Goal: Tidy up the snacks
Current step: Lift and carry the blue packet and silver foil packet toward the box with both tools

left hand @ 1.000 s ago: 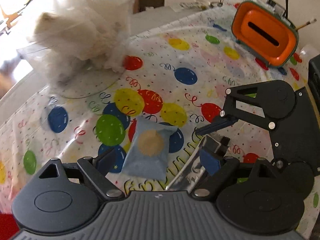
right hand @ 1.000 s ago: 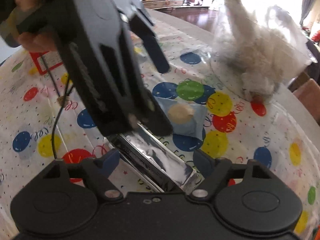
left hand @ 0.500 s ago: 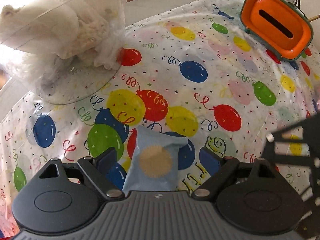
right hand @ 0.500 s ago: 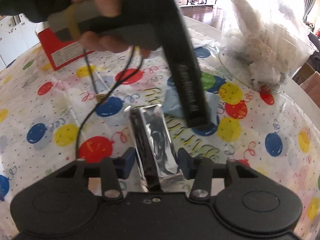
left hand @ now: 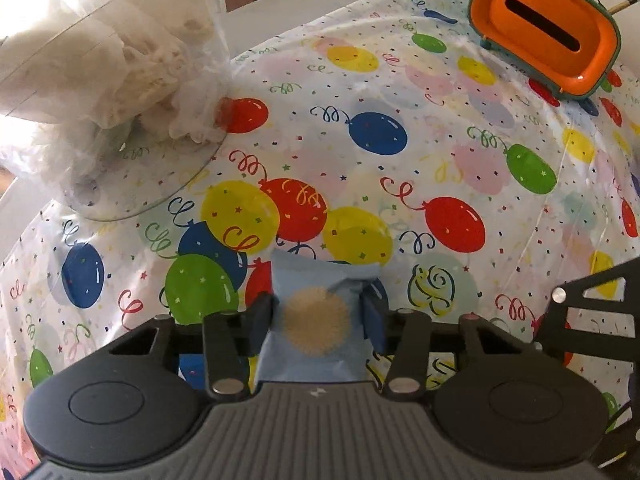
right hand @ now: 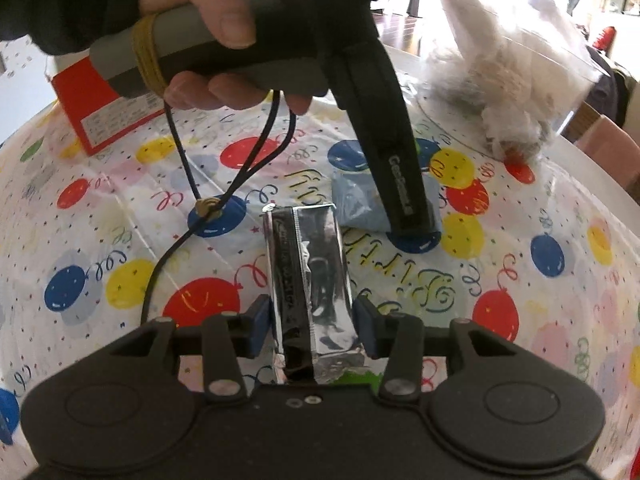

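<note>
A light blue snack packet [left hand: 320,280] with a tan round print lies on the balloon-print tablecloth [left hand: 400,80]. My left gripper [left hand: 318,316] points steeply down over it. Its jaws are closing, and both blue pads press the packet's sides, creasing the right edge. In the right wrist view the same packet [right hand: 356,204] lies under the left tool's tip [right hand: 412,232]. A silver foil packet [right hand: 308,248] lies lengthwise between my right gripper [right hand: 312,320] pads, which touch both its long sides. A person's hand [right hand: 208,20] holds the left tool's handle.
A clear plastic bag of white fluffy stuff [left hand: 100,80] stands at the far left, near the table edge. An orange slotted box [left hand: 544,32] sits far right. A red carton [right hand: 100,112] stands behind the hand. A black cord [right hand: 192,184] dangles onto the cloth.
My left gripper came down over the blue packet and its jaws closed onto it. My right gripper closed on the silver packet and slid out toward the right edge of the left view.
</note>
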Tool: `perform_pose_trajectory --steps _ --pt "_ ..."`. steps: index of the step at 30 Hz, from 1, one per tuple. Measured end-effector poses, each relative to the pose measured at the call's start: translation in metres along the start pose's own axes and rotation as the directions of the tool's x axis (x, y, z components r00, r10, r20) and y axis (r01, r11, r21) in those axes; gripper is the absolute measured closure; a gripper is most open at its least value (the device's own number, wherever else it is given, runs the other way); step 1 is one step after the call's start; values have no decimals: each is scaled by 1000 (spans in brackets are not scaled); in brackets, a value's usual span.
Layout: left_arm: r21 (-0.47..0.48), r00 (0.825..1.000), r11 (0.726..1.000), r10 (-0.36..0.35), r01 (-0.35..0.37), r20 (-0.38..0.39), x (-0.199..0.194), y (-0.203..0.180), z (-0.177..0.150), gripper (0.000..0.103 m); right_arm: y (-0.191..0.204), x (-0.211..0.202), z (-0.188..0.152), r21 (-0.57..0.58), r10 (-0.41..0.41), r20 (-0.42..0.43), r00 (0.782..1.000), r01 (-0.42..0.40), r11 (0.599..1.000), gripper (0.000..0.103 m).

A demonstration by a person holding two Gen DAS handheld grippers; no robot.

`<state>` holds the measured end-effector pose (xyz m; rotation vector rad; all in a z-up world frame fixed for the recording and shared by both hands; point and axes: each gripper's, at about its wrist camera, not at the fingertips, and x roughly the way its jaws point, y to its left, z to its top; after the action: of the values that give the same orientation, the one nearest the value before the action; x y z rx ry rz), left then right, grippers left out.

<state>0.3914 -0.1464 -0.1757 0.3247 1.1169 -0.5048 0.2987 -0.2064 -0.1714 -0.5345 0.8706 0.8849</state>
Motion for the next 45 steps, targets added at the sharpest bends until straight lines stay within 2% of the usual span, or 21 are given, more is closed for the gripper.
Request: perform_pose_trajectory --steps 4,12,19,23,34,39,45 --pt "-4 999 999 31 -31 14 -4 -5 -4 56 7 -4 -3 48 -31 0 1000 31 998 61" --pt "-151 997 987 69 -63 33 -27 12 -20 56 16 -16 -14 196 -90 -8 996 89 976 62" --pt "-269 994 960 95 -79 48 -59 24 -47 56 15 -33 -23 357 -136 -6 991 129 925 62" --pt "-320 990 943 121 -92 74 -85 24 -64 56 21 -45 -20 413 -163 4 987 147 899 62" --pt "-448 981 890 152 -81 124 -155 22 -119 56 57 -80 0 392 -202 40 979 171 904 62" --pt "-497 981 866 137 -52 137 -185 24 -145 56 74 -98 17 393 -217 74 973 171 903 62" --pt "-530 979 847 146 -49 144 -217 29 -177 56 100 -111 43 383 -213 121 970 152 911 62"
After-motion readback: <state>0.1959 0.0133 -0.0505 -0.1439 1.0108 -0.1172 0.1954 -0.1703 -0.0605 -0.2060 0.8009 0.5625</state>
